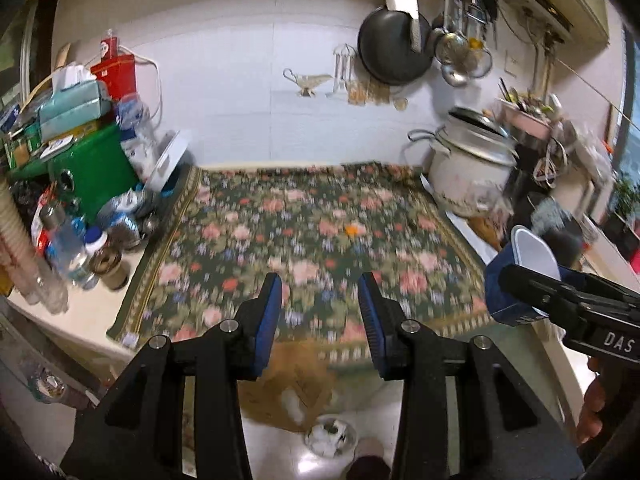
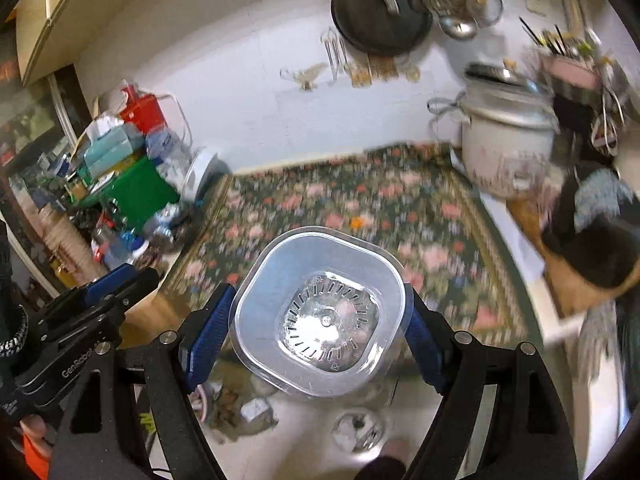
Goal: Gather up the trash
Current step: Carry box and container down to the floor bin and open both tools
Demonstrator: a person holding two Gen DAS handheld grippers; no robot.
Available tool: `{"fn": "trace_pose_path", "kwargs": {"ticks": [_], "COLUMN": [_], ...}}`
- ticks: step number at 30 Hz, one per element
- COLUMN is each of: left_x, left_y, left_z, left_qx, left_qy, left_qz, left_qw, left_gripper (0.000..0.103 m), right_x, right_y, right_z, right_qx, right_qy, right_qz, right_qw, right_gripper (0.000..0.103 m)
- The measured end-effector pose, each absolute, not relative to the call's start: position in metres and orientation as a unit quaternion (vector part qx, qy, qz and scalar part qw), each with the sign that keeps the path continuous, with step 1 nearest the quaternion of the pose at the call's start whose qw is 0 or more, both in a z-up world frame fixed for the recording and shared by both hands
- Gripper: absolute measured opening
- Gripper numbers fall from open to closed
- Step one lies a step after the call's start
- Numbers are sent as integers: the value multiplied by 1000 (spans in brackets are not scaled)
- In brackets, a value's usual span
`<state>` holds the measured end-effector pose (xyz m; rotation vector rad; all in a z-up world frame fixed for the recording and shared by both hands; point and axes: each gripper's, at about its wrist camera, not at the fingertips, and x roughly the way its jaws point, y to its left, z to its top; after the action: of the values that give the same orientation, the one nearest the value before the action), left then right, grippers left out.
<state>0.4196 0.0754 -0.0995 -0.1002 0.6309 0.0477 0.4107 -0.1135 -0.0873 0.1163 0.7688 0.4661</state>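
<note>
The right tool (image 2: pixel 320 316) is clamped on a clear plastic container (image 2: pixel 322 312). The left tool (image 1: pixel 320 320) stands apart, empty, above the floral cloth (image 1: pixel 316 220) on the desk.

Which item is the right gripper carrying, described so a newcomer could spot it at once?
Start at the floral cloth covering the counter. Above its near edge, the right gripper is shut on a clear plastic container, mouth facing the camera. Unlike the opaque white rice cooker, it is see-through, with a slotted base.

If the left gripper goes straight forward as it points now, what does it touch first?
Most likely the floral cloth on the counter. The left gripper is open and empty, nothing shows between its fingers, though blur leaves depth unclear.
</note>
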Motion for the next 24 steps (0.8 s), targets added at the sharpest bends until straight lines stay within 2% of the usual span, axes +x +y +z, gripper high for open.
{"fn": "trace_pose_path", "kwargs": {"ticks": [1, 4, 16, 18, 24], "left_x": [412, 395, 373, 372, 380], "left_y": [76, 78, 89, 94, 94], "left_z": [-103, -117, -194, -210, -268], "left_qx": [-49, -47, -64, -72, -84], "left_qy": [314, 343, 435, 450, 476], "left_qz": [20, 2, 4, 10, 27], "left_qw": [948, 938, 898, 890, 875], "left_gripper": [37, 19, 19, 22, 43], "right_x": [403, 383, 348, 351, 366], "right_y": [-113, -110, -119, -120, -112], "right_z": [-91, -103, -162, -175, -239], "right_qx": [61, 71, 55, 51, 35], "right_qy": [376, 397, 469, 481, 520], "right_qz": [224, 214, 162, 159, 167], "right_qw": [897, 890, 867, 861, 837], "right_gripper": [78, 78, 78, 78, 78]}}
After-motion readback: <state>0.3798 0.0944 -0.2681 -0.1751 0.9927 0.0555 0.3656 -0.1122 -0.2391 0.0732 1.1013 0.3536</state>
